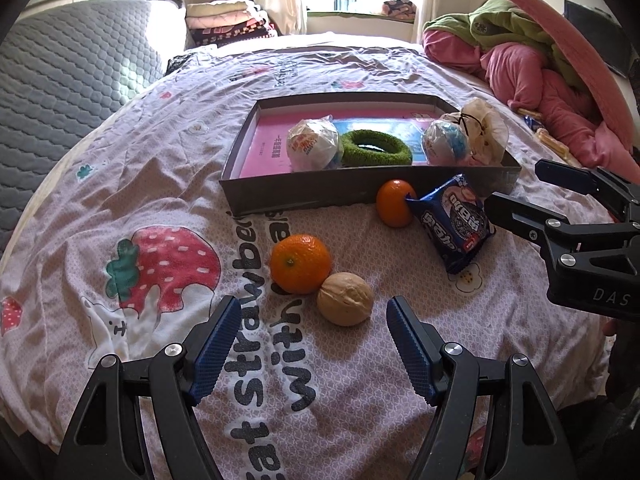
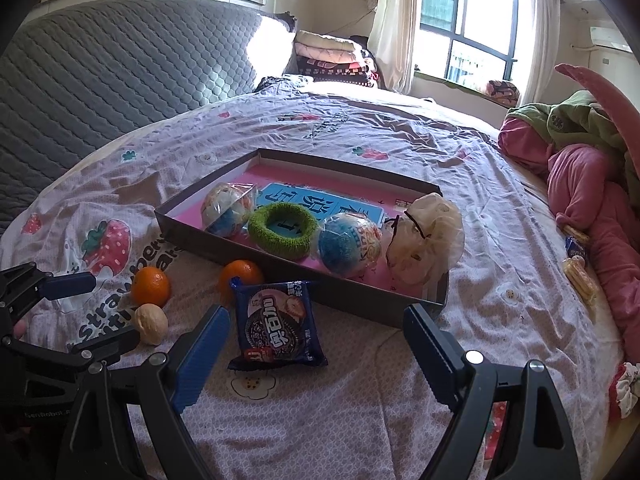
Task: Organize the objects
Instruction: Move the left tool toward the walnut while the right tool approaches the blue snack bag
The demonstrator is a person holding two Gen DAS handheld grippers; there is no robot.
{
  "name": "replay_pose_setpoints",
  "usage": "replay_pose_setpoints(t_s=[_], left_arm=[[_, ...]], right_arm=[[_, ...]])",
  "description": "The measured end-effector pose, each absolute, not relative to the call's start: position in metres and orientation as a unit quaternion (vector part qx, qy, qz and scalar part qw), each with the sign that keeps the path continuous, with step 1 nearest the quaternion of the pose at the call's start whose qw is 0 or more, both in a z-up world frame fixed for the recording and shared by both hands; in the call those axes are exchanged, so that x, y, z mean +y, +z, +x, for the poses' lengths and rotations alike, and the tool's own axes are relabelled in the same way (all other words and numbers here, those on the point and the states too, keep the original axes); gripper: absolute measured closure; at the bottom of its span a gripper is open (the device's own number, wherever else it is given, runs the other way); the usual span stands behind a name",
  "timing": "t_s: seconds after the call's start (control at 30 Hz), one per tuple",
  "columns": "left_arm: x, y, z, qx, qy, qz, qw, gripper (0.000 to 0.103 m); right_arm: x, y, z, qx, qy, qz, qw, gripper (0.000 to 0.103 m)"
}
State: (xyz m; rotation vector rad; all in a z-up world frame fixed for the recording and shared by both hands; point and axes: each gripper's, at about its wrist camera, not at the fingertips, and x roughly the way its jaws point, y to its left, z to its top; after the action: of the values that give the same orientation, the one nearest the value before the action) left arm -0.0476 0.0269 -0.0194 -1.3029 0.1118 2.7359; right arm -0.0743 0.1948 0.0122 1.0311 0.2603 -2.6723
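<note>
My left gripper [image 1: 310,314] is spread wide above the bed [image 1: 120,184], holding nothing. The walnut [image 1: 345,299] lies on the sheet just ahead of the gap between its fingers, nearer the right one. It touches the near orange [image 1: 300,263], which sits just behind and to its left.

My right gripper [image 2: 316,326] is also wide and holds nothing. The blue snack packet [image 2: 276,328] lies flat on the sheet ahead of its fingers, closer to the left finger than the right. In the left view, I see the packet [image 1: 452,224] with one corner against the second orange [image 1: 395,203], which rests against the front wall of the box [image 1: 304,196].

The box is a shallow dark tray lying on the bed with a pink sheet as its floor. Inside it, from left to right in the left view, are a wrapped ball [image 1: 313,143], a green fuzzy ring [image 1: 376,148], a second wrapped ball [image 1: 446,142] with blue on it, and a cream mesh pouf [image 1: 486,132] at the right end, leaning over the box edge. The ring touches the first ball.

In the right view, I see my left gripper [image 2: 94,312] at the left edge, with the walnut [image 2: 151,324] between its fingers' tips and the near orange [image 2: 151,286] just behind. A heap of pink and green bedding [image 2: 580,168] lies at the right side of the bed, well apart from the box.
</note>
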Motion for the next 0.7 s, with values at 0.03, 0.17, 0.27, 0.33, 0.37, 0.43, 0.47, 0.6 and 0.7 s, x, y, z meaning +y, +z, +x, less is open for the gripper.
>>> replay_pose_setpoints(t_s=[0.03, 0.17, 0.27, 0.33, 0.37, 0.43, 0.47, 0.6, 0.7], left_arm=[[0.027, -0.02, -0.047, 0.037, 0.9, -0.43, 0.055, 0.027], [0.026, -0.024, -0.047, 0.034, 0.897, -0.436, 0.06, 0.027], [0.024, -0.026, -0.046, 0.032, 0.895, -0.439, 0.064, 0.027], [0.024, -0.028, -0.046, 0.03, 0.896, -0.44, 0.063, 0.027], [0.023, -0.028, -0.046, 0.028, 0.895, -0.441, 0.063, 0.027], [0.022, -0.03, -0.048, 0.022, 0.895, -0.441, 0.061, 0.027], [0.022, -0.03, -0.049, 0.02, 0.895, -0.442, 0.059, 0.027], [0.024, -0.035, -0.052, 0.013, 0.891, -0.449, 0.059, 0.027], [0.026, -0.037, -0.053, 0.015, 0.892, -0.449, 0.058, 0.027]], right_arm=[[0.194, 0.011, -0.074, 0.09, -0.92, 0.357, 0.133, 0.015], [0.193, 0.008, -0.074, 0.093, -0.918, 0.362, 0.135, 0.015], [0.192, 0.006, -0.075, 0.095, -0.916, 0.366, 0.135, 0.015], [0.192, 0.005, -0.075, 0.094, -0.915, 0.368, 0.136, 0.015], [0.191, 0.004, -0.075, 0.094, -0.914, 0.37, 0.136, 0.015], [0.191, 0.003, -0.076, 0.093, -0.913, 0.372, 0.137, 0.015], [0.19, 0.002, -0.076, 0.094, -0.913, 0.373, 0.138, 0.015], [0.188, -0.001, -0.077, 0.095, -0.911, 0.376, 0.138, 0.015], [0.188, -0.004, -0.079, 0.091, -0.91, 0.381, 0.138, 0.015]])
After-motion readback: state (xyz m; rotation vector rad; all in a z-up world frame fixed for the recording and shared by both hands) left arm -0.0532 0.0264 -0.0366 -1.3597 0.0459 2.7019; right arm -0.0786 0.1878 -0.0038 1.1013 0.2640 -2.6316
